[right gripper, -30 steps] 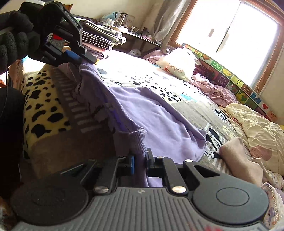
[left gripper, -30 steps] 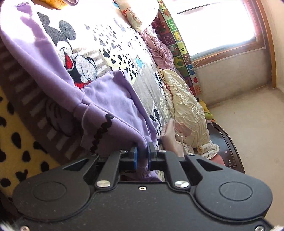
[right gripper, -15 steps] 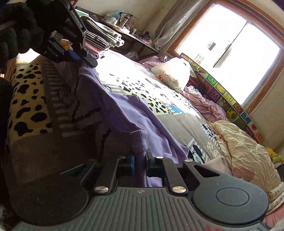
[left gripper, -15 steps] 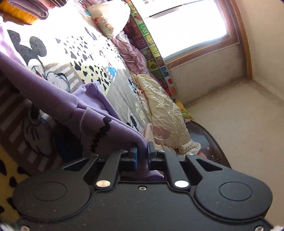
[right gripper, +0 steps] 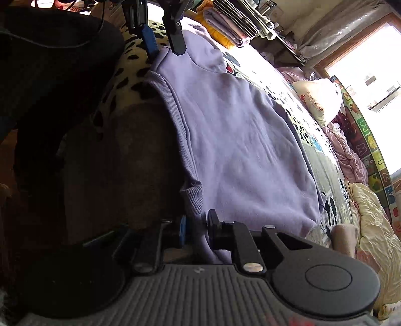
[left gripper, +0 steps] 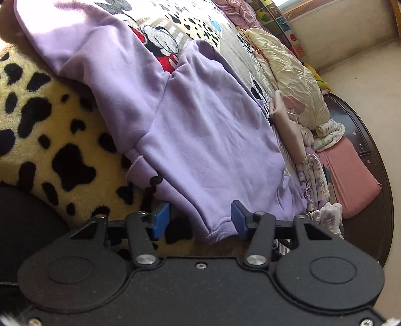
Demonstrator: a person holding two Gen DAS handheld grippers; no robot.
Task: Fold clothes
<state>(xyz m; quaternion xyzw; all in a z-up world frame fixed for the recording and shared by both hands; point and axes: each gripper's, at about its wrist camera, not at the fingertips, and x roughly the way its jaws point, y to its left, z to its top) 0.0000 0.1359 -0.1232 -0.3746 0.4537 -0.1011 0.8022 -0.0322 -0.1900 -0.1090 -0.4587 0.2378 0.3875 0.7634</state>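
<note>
A lilac sweatshirt (left gripper: 200,130) lies spread flat on the bed, back side up, its ribbed hem at the near edge; it also shows in the right wrist view (right gripper: 240,140). My left gripper (left gripper: 198,219) is open, its blue pads either side of the hem, not gripping. It shows from outside at the top of the right wrist view (right gripper: 163,47), over the far corner of the hem. My right gripper (right gripper: 196,229) has its jaws slightly parted around the near hem corner, with cloth between them.
The bed has a cartoon-mouse blanket (left gripper: 175,27) with a yellow, black-spotted border (left gripper: 50,130). A cream quilt (left gripper: 290,75) and pink bedding (right gripper: 348,155) lie on the far side. Folded clothes (right gripper: 233,22) are stacked at the head. A white pillow (right gripper: 318,97) lies by the window.
Both grippers have lowered the sweatshirt from hanging to lying flat on the bed. The left gripper has opened and let go of the hem. The right jaws have parted a little.
</note>
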